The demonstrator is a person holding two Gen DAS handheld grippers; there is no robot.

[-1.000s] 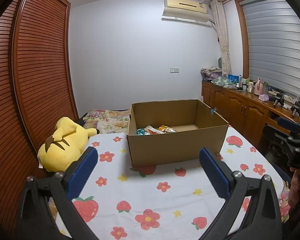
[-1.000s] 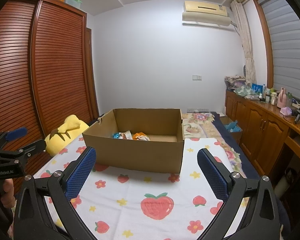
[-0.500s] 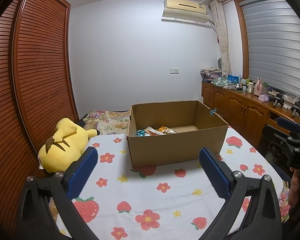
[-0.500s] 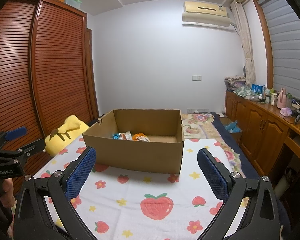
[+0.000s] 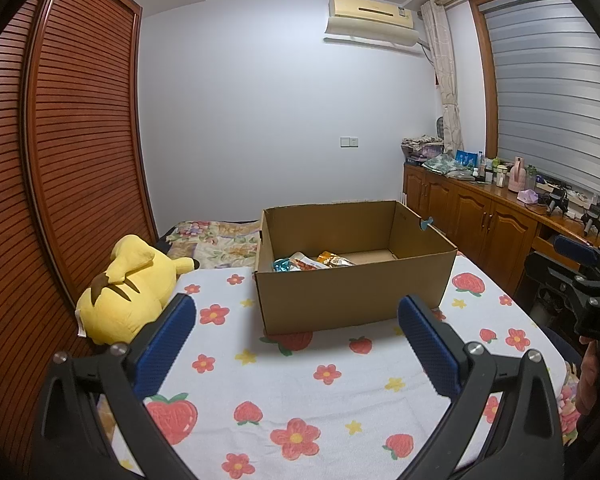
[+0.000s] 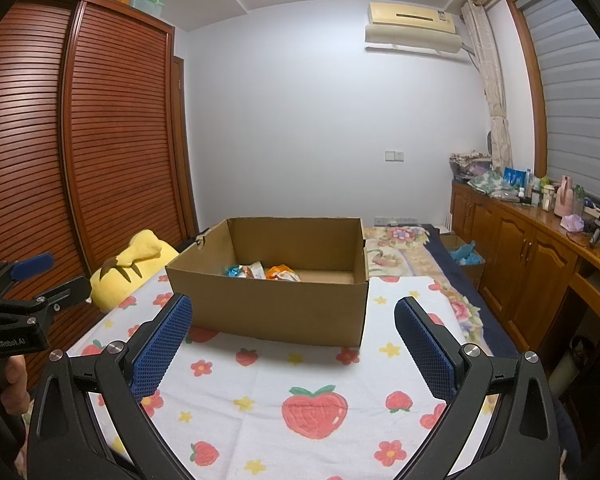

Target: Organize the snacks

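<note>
An open brown cardboard box [image 5: 352, 296] stands on a white cloth printed with strawberries and flowers [image 5: 300, 392]. It also shows in the right wrist view [image 6: 272, 308]. Several snack packets [image 5: 312, 261] lie at the box's left side, also in the right wrist view [image 6: 262, 272]. My left gripper [image 5: 296, 320] is open and empty, held above the cloth short of the box. My right gripper [image 6: 292, 320] is open and empty, likewise in front of the box. Each gripper shows at the edge of the other's view: the right one [image 5: 580, 276] and the left one [image 6: 24, 292].
A yellow plush toy [image 5: 128, 288] lies on the bed left of the box. A slatted wooden wardrobe [image 5: 60, 184] runs along the left. Wooden cabinets with a cluttered top [image 5: 492, 208] line the right wall. A floral blanket [image 6: 400, 248] lies behind the box.
</note>
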